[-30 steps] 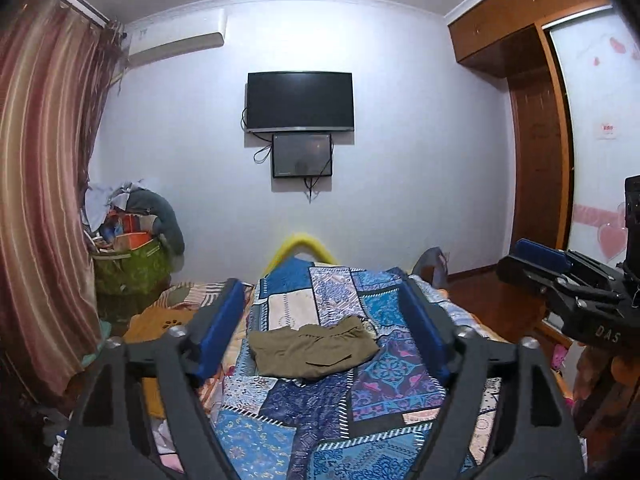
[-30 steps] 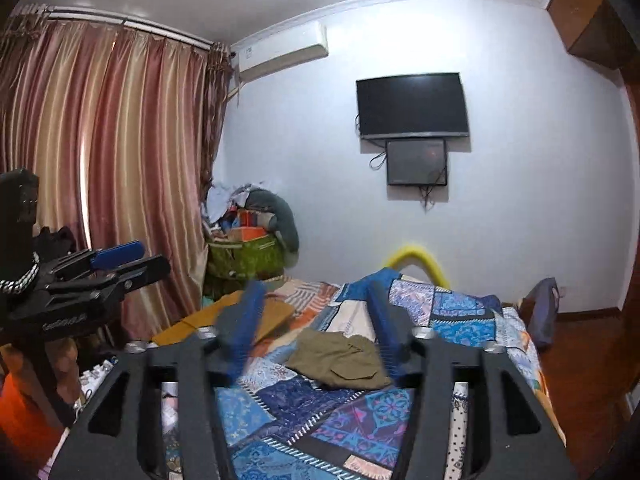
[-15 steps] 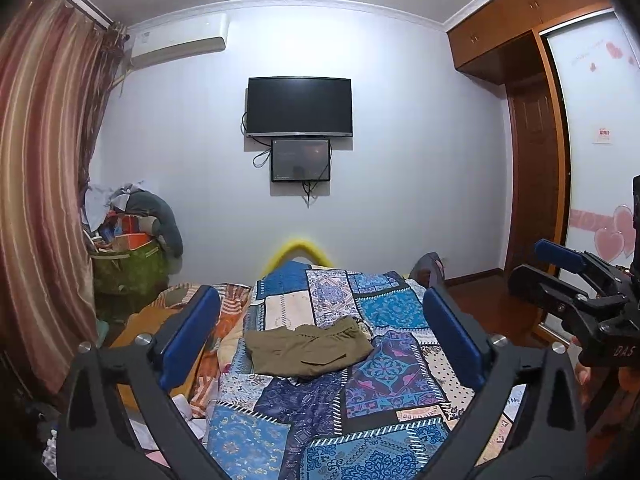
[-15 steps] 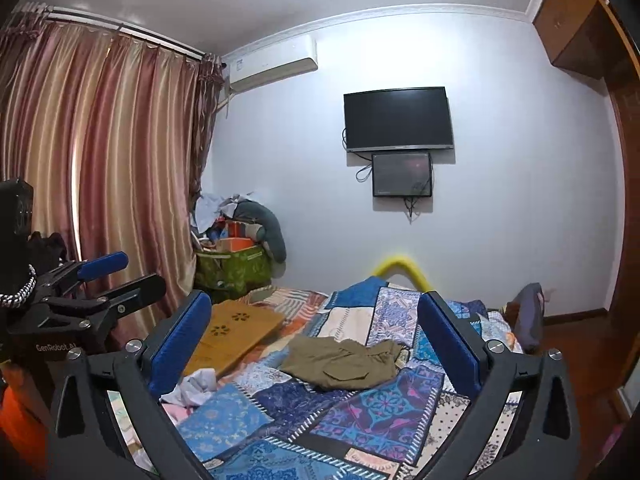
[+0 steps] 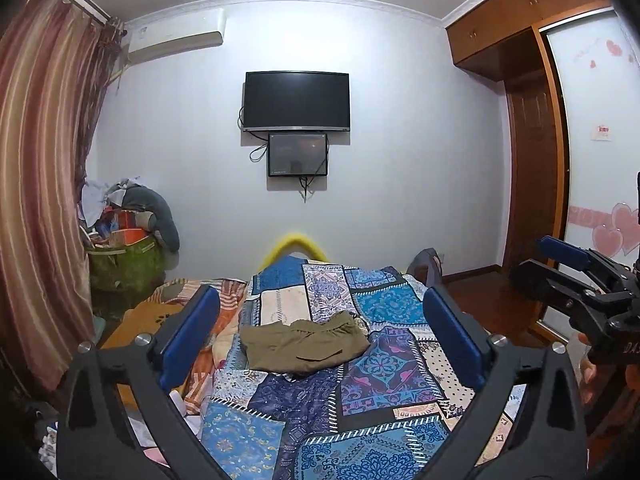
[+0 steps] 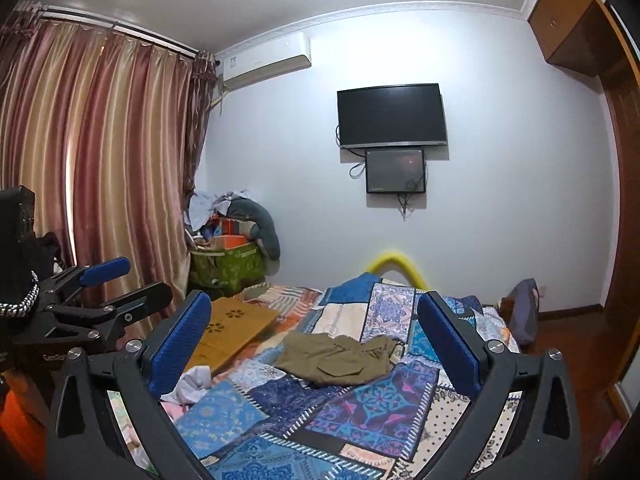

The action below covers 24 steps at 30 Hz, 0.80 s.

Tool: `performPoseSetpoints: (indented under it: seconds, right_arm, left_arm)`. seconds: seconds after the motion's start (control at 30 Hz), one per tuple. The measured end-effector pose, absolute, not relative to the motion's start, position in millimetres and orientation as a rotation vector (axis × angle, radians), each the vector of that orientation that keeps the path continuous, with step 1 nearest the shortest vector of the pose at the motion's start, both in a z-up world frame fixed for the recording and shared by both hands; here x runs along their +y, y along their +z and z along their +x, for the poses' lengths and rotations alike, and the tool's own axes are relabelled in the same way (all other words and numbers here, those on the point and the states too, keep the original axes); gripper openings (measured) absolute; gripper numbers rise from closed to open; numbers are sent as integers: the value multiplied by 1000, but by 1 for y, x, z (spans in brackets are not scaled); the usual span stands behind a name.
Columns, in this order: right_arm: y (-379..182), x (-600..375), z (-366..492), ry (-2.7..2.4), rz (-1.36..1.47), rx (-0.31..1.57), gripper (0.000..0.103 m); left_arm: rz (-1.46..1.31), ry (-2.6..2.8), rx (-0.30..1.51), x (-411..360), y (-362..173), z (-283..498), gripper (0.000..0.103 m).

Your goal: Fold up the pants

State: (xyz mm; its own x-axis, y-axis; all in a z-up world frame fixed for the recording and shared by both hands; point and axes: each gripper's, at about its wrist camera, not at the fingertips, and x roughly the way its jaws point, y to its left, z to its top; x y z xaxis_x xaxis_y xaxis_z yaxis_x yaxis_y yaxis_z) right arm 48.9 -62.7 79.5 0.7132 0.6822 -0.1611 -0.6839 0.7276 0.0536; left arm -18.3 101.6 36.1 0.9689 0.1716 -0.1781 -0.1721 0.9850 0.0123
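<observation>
The pants (image 5: pixel 303 345) lay crumpled mid-bed (image 5: pixel 384 396), well apart from both claws, left (image 5: pixel 320 336) and right (image 6: pixel 316 344), each wide open and empty; being soft, light cloth, they looked best pinched at the waistband corners.

Black two-finger grippers with blue pads

The left gripper (image 5: pixel 320 336) and right gripper (image 6: pixel 316 340) have black plastic frames, silver screw heads and ribbed blue pads (image 6: pixel 180 344). White lettering marks both bodies. A bit of skin shows at the right hand (image 5: pixel 588 364).
</observation>
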Motion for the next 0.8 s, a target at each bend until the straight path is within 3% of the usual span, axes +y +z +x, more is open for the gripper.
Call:
performPoseSetpoints:
  seconds: [0.8]
  right_arm:
    - [81,-68,49,749,-9,195,103]
  left_arm:
    - [-14,158,179,103,34,-12,103]
